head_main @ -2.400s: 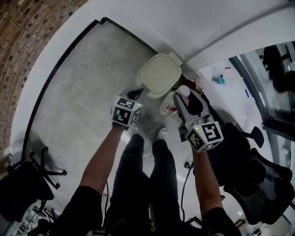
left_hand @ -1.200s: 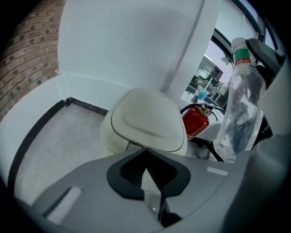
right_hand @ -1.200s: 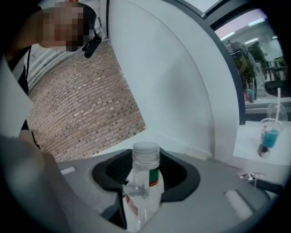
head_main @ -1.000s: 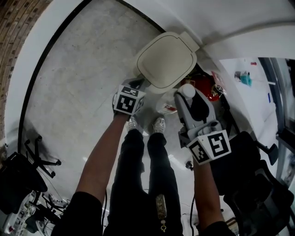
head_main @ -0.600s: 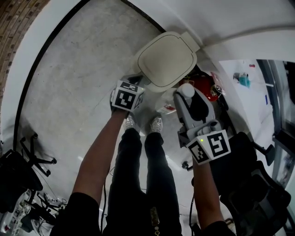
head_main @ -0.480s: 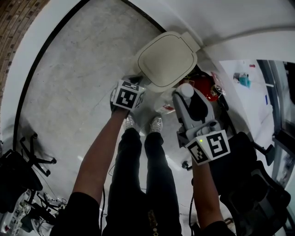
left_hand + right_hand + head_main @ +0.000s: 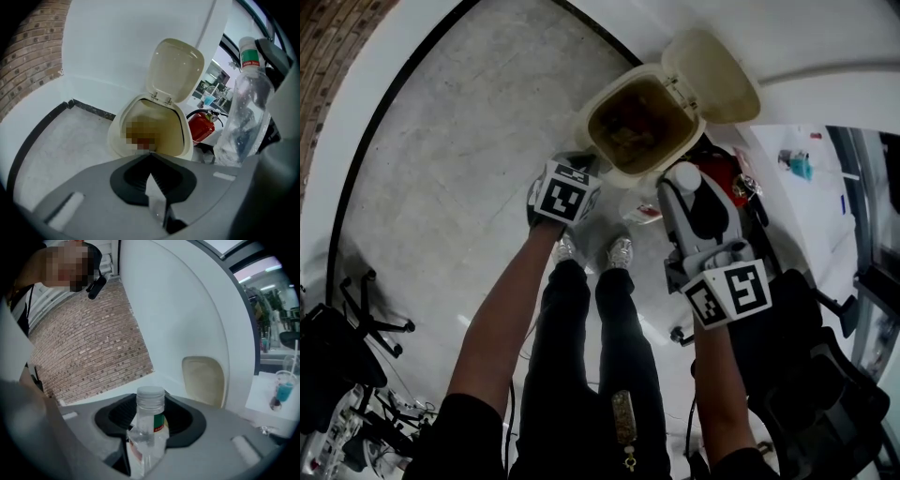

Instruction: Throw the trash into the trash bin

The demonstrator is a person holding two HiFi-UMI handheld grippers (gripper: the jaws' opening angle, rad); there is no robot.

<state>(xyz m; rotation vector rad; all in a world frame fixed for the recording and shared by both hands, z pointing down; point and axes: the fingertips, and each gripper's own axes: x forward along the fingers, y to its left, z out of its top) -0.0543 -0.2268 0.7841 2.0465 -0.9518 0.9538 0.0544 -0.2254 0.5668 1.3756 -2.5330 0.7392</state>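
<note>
The cream trash bin [image 7: 619, 167] stands on the floor just ahead of the person's feet, its lid [image 7: 712, 75] swung up against the white wall; rubbish shows inside. My right gripper [image 7: 667, 204] is shut on a clear plastic bottle [image 7: 639, 208] with a white cap and a red and green label, held right of the bin's opening. In the right gripper view the bottle [image 7: 150, 401] stands upright between the jaws. My left gripper [image 7: 574, 171] hovers at the bin's near rim; its jaws [image 7: 151, 161] are together, with only a thin pale sliver between them.
A red fire extinguisher [image 7: 724, 178] stands right of the bin against the wall. Black office chairs sit at the right [image 7: 825, 375] and lower left [image 7: 337, 366]. A white table [image 7: 811, 178] with a blue cup lies to the right. Brick wall at the left.
The bin's lid was down half a second ago and now stands open. Both grippers stay close to where they were, the right still holding the bottle.
</note>
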